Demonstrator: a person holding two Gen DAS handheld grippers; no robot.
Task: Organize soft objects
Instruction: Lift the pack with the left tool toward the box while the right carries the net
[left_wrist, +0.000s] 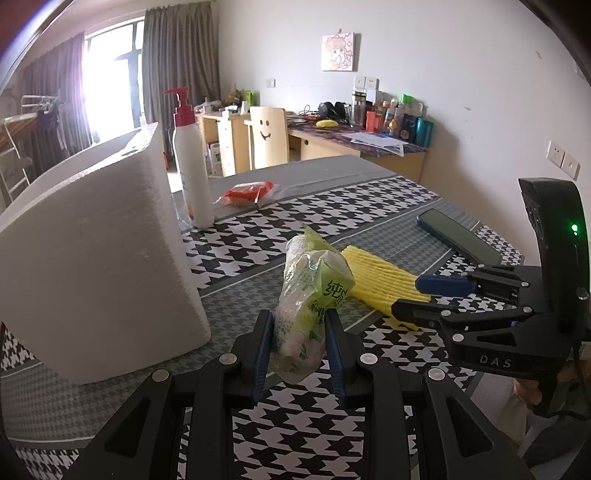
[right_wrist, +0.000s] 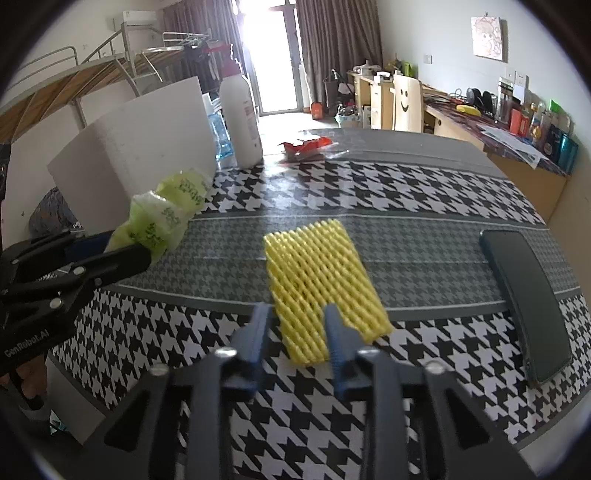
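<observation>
My left gripper (left_wrist: 298, 321) is shut on a green plastic tissue pack (left_wrist: 310, 299) and holds it just above the houndstooth tablecloth; the pack also shows in the right wrist view (right_wrist: 162, 218), gripped by the left gripper (right_wrist: 122, 251). A yellow foam net sleeve (right_wrist: 317, 284) lies flat on the cloth; it also shows in the left wrist view (left_wrist: 380, 280). My right gripper (right_wrist: 295, 317) is open, its jaws low over the near end of the sleeve, not closed on it. It appears at the right of the left wrist view (left_wrist: 421, 295).
A white foam box (left_wrist: 92, 258) stands at the left, with a white pump bottle (left_wrist: 192, 162) behind it. A red snack packet (left_wrist: 247, 194) lies farther back. A dark phone (right_wrist: 528, 306) lies at the right near the table edge.
</observation>
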